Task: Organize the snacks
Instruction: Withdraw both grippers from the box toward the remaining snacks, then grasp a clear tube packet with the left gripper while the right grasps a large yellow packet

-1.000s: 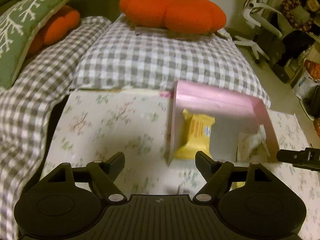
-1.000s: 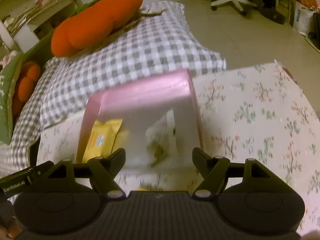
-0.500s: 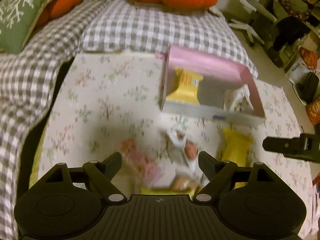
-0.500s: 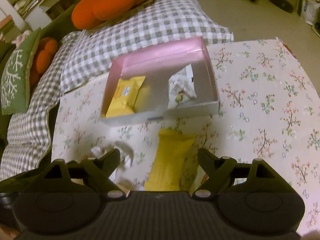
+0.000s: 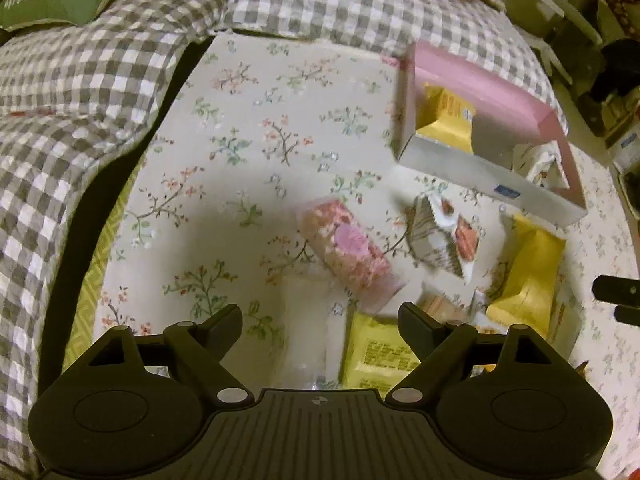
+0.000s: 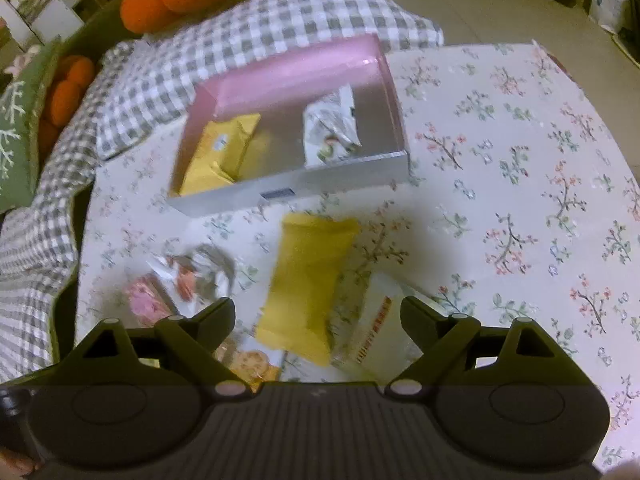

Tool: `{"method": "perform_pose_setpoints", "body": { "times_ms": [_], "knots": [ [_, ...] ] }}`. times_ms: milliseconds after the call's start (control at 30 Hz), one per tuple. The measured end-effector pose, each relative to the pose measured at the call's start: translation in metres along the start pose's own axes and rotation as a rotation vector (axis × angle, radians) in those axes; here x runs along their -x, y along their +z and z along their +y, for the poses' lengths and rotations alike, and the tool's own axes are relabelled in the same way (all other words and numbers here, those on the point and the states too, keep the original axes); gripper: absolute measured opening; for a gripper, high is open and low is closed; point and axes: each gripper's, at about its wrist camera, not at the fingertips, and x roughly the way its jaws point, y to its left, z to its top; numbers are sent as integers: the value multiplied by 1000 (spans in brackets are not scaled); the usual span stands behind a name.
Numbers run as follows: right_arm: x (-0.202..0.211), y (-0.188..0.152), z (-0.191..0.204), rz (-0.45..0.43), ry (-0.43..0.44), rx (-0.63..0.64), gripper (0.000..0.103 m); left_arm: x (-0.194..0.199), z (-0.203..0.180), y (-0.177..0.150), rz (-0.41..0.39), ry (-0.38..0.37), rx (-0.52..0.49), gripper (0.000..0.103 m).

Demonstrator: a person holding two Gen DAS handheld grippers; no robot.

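Both tools were found spread wide and holding nothing. The left gripper [image 5: 320, 316] hung over a loose pile of snacks at the lower centre of the left wrist view; the right gripper [image 6: 316, 312] hung over the same pile, seen from the other side.

The pink box [image 5: 556, 120] sat on the floral tablecloth [image 5: 248, 128] in the upper right of the left wrist view. It contained a yellow packet [image 6: 224, 148] in one end and a white wrapped snack [image 6: 332, 128] in the other, well apart.

Outside the box, below it in the frame, lay a pink cylindrical pack [image 5: 348, 248], a crumpled white-and-red wrapper [image 5: 444, 236] just beside it, and a large yellow pouch [image 6: 308, 280] near the box's front wall. A white carton with red print [image 6: 376, 324] touched the pouch's lower right edge. A flat yellow pack [image 5: 376, 352] lay between the left tool's fingers. Details were blurred.

A checked blanket [image 5: 80, 92] bordered the cloth at upper left.
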Motion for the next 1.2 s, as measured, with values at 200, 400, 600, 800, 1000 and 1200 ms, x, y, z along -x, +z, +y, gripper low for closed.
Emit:
{"method": "perform_pose_setpoints", "body": {
  "times_ms": [200, 400, 600, 800, 1000, 1200],
  "knots": [
    [-6, -3, -8, 29, -12, -18, 94, -11, -1, -6, 37, 17, -15, 87],
    [-9, -1, -13, 15, -16, -44, 94, -22, -1, -10, 64, 29, -33, 87],
    [-13, 0, -16, 3, -10, -64, 93, -28, 2, -11, 76, 41, -37, 86],
    [-22, -2, -8, -3, -17, -26, 92, -37, -1, -13, 96, 75, -79, 86],
    [-32, 1, 4, -15, -13, 36, 90, -44, -2, -14, 87, 136, -122, 85],
    [-49, 3, 15, -37, -22, 58, 83, -53, -5, -17, 107, 157, -173, 78]
  ]
}}
